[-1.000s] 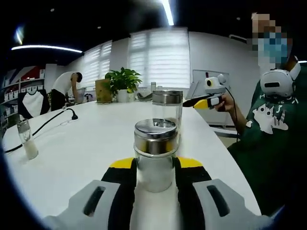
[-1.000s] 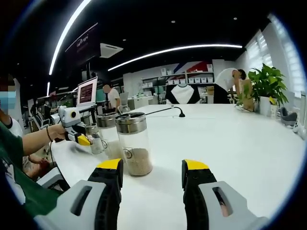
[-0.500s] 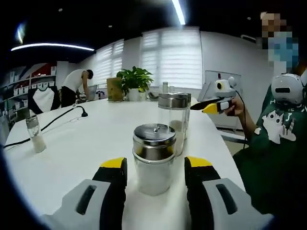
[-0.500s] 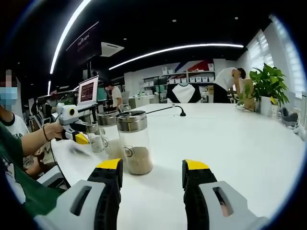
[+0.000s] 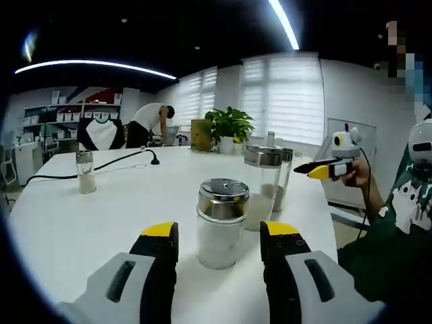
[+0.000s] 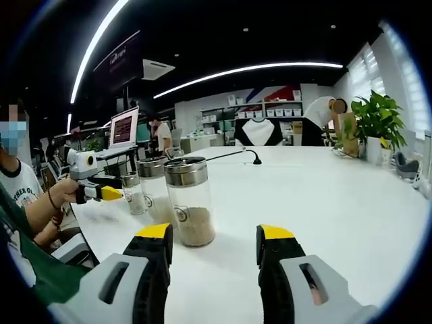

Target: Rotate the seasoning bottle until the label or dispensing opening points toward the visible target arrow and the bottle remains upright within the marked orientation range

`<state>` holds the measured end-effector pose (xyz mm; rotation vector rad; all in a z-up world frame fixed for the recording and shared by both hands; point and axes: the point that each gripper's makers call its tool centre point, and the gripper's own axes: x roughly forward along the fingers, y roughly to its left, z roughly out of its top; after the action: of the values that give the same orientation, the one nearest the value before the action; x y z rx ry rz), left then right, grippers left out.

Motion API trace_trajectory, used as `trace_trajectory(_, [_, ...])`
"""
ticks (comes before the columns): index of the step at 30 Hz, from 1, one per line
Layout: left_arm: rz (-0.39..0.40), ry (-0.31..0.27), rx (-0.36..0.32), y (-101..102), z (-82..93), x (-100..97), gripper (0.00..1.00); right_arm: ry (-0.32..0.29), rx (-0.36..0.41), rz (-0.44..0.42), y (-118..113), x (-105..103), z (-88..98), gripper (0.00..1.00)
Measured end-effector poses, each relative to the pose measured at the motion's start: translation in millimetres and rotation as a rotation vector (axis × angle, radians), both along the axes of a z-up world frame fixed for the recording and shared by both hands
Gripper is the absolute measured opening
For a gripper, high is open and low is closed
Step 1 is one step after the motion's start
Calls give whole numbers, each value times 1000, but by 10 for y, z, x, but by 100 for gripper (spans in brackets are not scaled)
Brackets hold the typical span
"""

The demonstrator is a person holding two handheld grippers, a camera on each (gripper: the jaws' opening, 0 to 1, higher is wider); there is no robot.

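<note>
White table (image 5: 101, 216), seasoning bottle (image 5: 221, 223) upright between open left jaws

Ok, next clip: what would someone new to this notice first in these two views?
In the left gripper view, a short steel-lidded seasoning bottle stands upright on the white table, just ahead of the open left claw. In the right gripper view, a taller glass jar with brownish grains at its bottom stands ahead and left of the open right claw. Far across the table a leafy potted plant sits by the blinds.
</note>
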<state>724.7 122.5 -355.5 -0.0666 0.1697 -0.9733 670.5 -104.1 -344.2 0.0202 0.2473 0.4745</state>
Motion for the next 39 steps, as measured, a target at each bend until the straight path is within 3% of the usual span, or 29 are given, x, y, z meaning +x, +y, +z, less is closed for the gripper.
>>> trace_trajectory(6, [88, 35, -49, -1, 0, -24, 51, -3, -2, 2, 3, -10, 11, 50])
trace_trajectory(13, [265, -31, 44, 71, -65, 8, 51, 0, -2, 2, 2, -19, 1, 50])
trace_trajectory(25, [429, -26, -44, 12, -2, 99, 51, -9, 2, -10, -35, -43, 33, 50])
trace_trajectory(35, [464, -30, -57, -47, 5, 141, 50, -4, 3, -8, -27, -42, 15, 50])
trace_trajectory(39, [475, -1, -78, -26, -40, 170, 45, -1, 4, -9, -37, -33, 6, 50])
